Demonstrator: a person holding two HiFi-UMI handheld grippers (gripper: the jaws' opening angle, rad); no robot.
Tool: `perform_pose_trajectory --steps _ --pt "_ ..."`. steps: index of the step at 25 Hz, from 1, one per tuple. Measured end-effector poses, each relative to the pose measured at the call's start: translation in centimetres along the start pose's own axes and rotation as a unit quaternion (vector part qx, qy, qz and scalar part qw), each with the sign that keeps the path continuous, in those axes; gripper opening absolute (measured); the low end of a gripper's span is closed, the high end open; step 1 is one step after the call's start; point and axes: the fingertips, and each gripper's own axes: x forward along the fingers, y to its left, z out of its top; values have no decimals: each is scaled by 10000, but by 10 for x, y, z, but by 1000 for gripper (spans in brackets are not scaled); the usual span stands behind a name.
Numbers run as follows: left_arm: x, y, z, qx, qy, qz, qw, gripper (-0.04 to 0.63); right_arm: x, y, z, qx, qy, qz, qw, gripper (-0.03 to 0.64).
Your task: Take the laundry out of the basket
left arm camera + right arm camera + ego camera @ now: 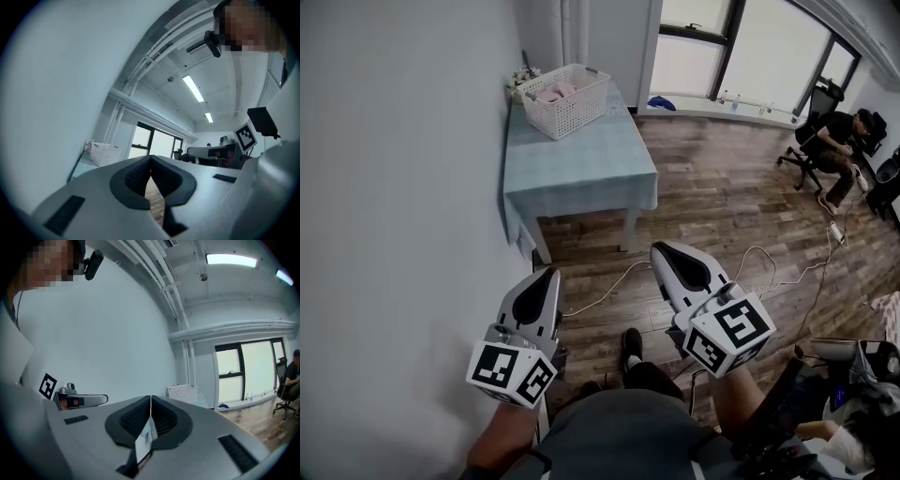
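Note:
A white slatted laundry basket [565, 98] stands at the far end of a small table [581, 169] covered in pale blue cloth, against the wall. Pink laundry [555, 92] lies inside it. Both grippers hang well short of the table, above the wooden floor. My left gripper [547, 274] is shut and holds nothing. My right gripper [660, 249] is shut and holds nothing too. The basket [105, 153] shows small and far off beyond the left gripper [150, 158]. It also appears as a distant basket [183, 393] past the right gripper [150, 397].
A white wall [394, 187] runs along the left, touching the table. Cables [769, 267] trail over the floor to the right. A person sits on an office chair [834, 145] at the far right by the windows. Small items [520, 80] stand behind the basket.

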Motion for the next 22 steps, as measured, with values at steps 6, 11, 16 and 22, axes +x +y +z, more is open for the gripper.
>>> perform_pose_trajectory --steps 6,11,16,22 --pt "41 27 20 353 -179 379 9985 9 45 -39 13 -15 -287 245 9993 17" --pt "93 31 33 418 -163 510 9977 9 74 -84 36 1 -496 462 9977 17" --pt "153 44 38 377 -128 623 9973 9 104 -141 43 51 -484 414 9980 17" --pt "225 49 33 399 -5 645 9971 9 133 -205 31 230 -324 415 9983 17"
